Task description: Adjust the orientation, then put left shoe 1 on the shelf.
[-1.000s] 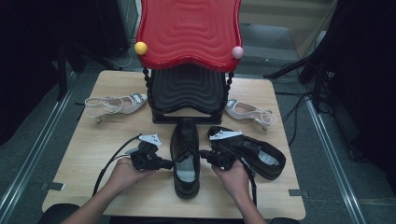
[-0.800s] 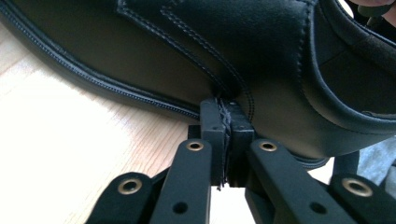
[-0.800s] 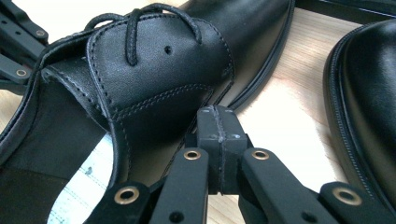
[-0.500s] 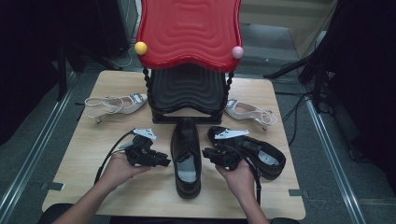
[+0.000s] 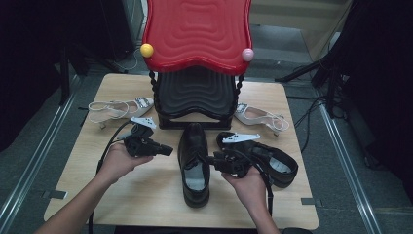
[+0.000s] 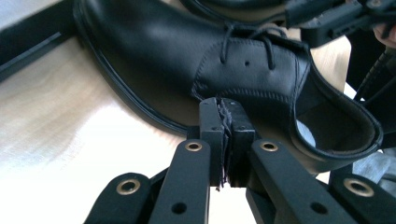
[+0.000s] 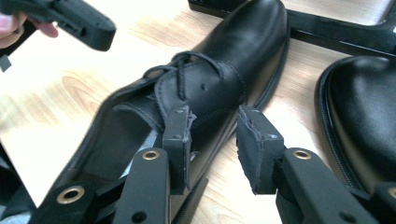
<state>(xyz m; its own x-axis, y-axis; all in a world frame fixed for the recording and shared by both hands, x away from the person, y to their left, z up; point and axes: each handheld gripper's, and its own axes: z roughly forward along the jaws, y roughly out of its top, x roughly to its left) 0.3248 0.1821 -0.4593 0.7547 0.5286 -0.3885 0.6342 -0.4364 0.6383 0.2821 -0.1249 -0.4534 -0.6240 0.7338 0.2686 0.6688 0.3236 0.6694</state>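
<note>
Jaws of my left gripper (image 6: 226, 140) were pressed together on nothing, just closing; my right gripper (image 7: 212, 149) stood parted, just opening, empty. Between them lay the black lace-up shoe (image 5: 194, 161), flat, toe pointing away toward the black stand (image 5: 195, 95).

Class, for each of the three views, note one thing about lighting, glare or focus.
High view: dim surroundings, evenly lit table. Left gripper view: strong glare whitens the wood at left; black shoe shows soft sheen. Right gripper view: the shoe's toe reflects light; the near fingers look slightly soft.
</note>
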